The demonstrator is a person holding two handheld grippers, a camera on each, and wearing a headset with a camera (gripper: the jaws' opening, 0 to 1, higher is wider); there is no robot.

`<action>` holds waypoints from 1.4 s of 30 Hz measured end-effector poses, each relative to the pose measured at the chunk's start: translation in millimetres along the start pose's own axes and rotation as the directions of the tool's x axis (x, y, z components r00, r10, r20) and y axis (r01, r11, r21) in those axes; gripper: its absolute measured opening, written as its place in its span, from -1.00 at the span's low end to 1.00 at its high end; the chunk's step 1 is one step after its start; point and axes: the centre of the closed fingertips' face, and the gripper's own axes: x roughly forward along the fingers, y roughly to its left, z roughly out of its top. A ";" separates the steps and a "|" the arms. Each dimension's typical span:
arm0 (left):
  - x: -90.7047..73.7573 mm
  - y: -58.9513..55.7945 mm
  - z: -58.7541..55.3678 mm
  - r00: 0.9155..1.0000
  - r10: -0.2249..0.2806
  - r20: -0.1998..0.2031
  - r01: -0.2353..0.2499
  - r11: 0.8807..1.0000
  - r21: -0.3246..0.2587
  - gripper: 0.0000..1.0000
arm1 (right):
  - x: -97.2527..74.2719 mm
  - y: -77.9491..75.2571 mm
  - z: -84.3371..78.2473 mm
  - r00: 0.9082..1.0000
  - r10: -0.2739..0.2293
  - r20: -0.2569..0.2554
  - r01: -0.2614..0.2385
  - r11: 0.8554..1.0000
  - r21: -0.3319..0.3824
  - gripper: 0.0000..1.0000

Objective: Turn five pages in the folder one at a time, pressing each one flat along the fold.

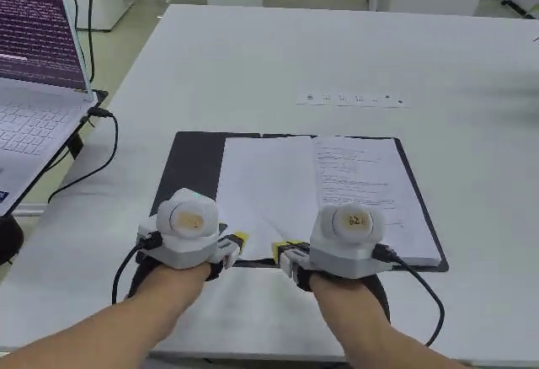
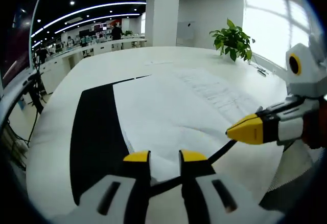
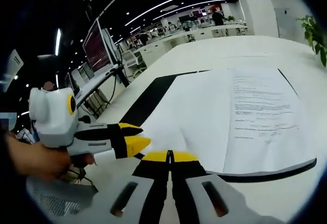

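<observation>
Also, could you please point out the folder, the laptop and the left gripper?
folder (image 1: 195, 167), head view, on its bare black left cover.
laptop (image 1: 29, 125), head view, on its keyboard.
left gripper (image 2: 164, 157), left gripper view, midway between its yellow fingertips.

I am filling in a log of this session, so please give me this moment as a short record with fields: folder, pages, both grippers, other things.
folder: open, lying flat on the white table, black cover showing at its left
left page: blank white
right page: printed text
left gripper: at the folder's near edge, jaws a little apart
right gripper: beside it at the near edge, jaws closed together
other: laptop at the table's left, screen on
</observation>
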 end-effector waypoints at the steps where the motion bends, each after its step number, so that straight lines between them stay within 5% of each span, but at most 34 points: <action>1: 2.6 1.7 -8.7 1.000 0.014 -0.025 -0.015 1.000 -0.023 -0.59 | -0.6 -4.3 1.8 1.000 -0.004 0.005 0.004 1.000 0.003 -1.00; 4: 4.1 5.1 -20.6 0.997 0.051 -0.049 -0.052 0.998 -0.022 -0.57 | -0.2 -19.2 8.1 1.000 -0.015 0.023 0.014 0.999 0.041 -1.00; 5: 3.4 5.3 -12.6 0.998 0.061 0.017 -0.061 0.998 -0.001 -0.60 | 1.2 -26.7 10.5 0.999 -0.023 0.027 0.022 0.999 0.049 -1.00; 6: 0.9 5.3 -19.3 0.997 0.071 -0.008 -0.071 0.997 -0.029 -0.61 | 1.6 -29.1 11.4 0.999 -0.025 0.028 0.024 0.998 0.053 -1.00; 13: 1.4 7.2 -18.8 0.995 0.089 0.045 -0.088 0.996 -0.027 -0.61 | 21.8 -60.3 25.5 0.999 -0.032 0.026 0.029 0.992 0.123 -1.00; 20: 2.5 8.1 -18.6 0.995 0.088 0.052 -0.087 0.996 -0.028 -0.61 | 46.6 -81.1 53.1 0.994 -0.049 0.102 0.039 0.995 0.095 -1.00; 30: 6.0 9.6 -19.0 0.994 0.091 0.059 -0.089 0.995 -0.036 -0.61 | 74.2 -97.3 67.6 0.991 -0.042 0.127 0.034 0.997 0.066 -1.00; 42: 8.7 10.8 -19.5 0.993 0.093 0.076 -0.091 0.995 -0.029 -0.61 | 86.7 -102.0 81.3 0.988 -0.046 0.146 0.037 0.997 0.069 -1.00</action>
